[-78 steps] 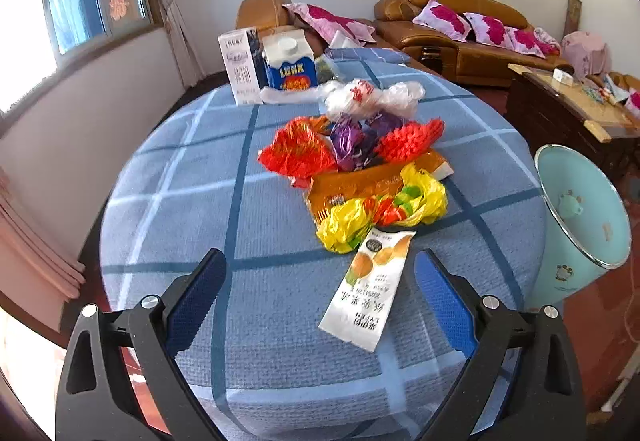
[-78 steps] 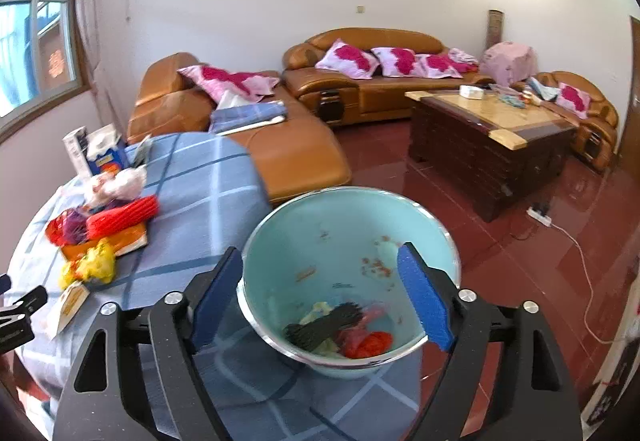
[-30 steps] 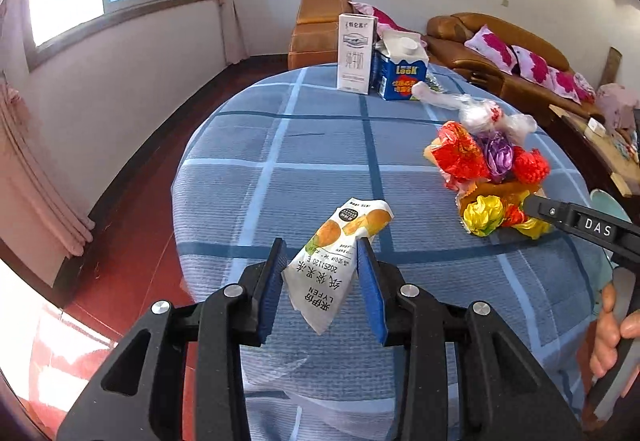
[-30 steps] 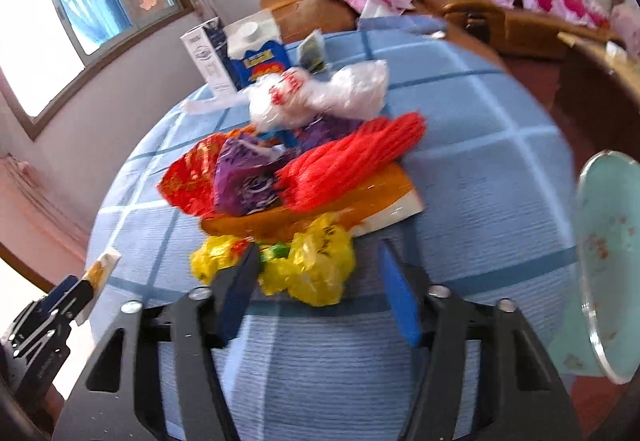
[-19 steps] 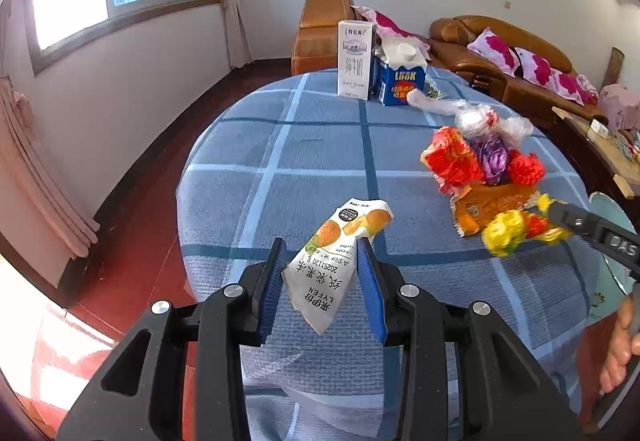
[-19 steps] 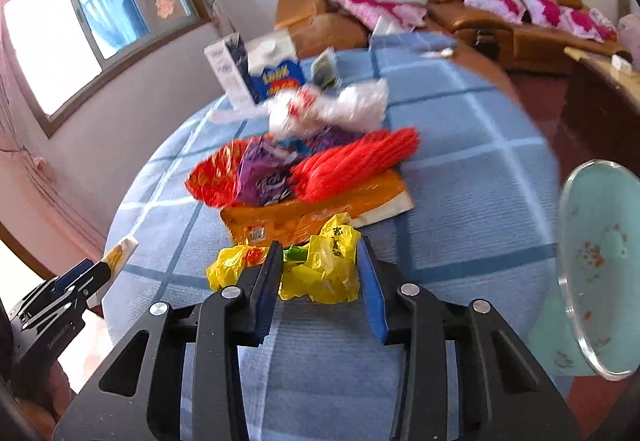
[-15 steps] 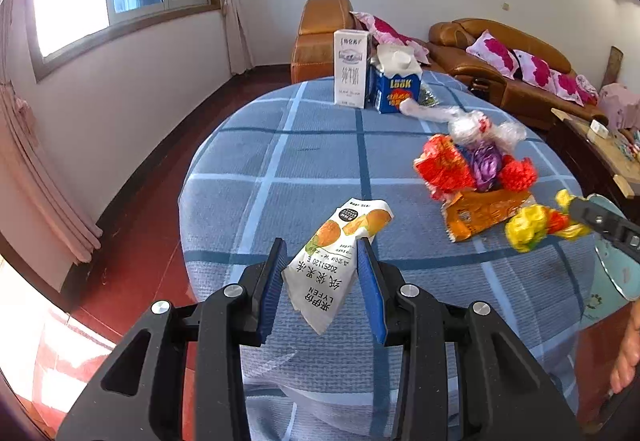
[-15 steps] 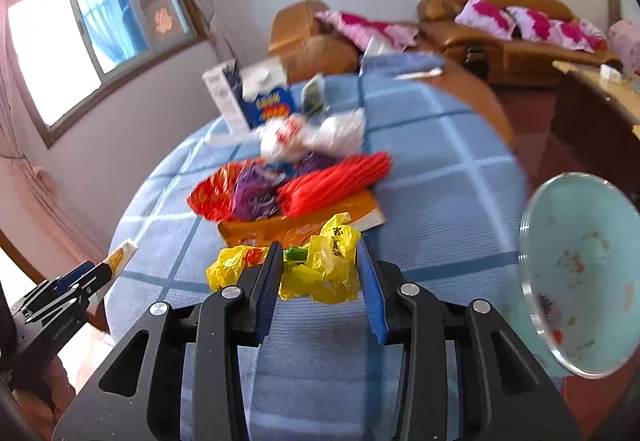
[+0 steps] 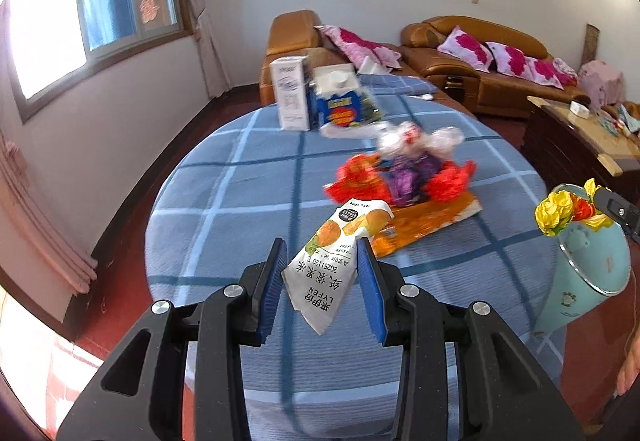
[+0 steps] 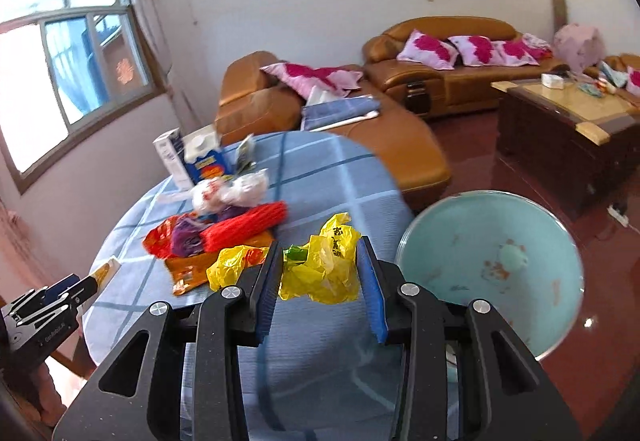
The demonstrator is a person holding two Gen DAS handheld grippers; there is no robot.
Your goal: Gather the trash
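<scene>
Yellow bag (image 10: 320, 269) is squeezed in the right hand-held gripper (image 10: 320, 273); the left hand-held gripper (image 9: 322, 277) squeezes a packet (image 9: 332, 261). Next, drop both into the bin (image 10: 492, 265) at 3 o'clock.

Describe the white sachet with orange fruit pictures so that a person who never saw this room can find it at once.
Start at the round table with the blue checked cloth. At its near edge, the left gripper holds the white sachet above the cloth, in front of the heap of red, purple and orange wrappers. It alone is flat and white, with orange fruit pictures and black writing.
</scene>
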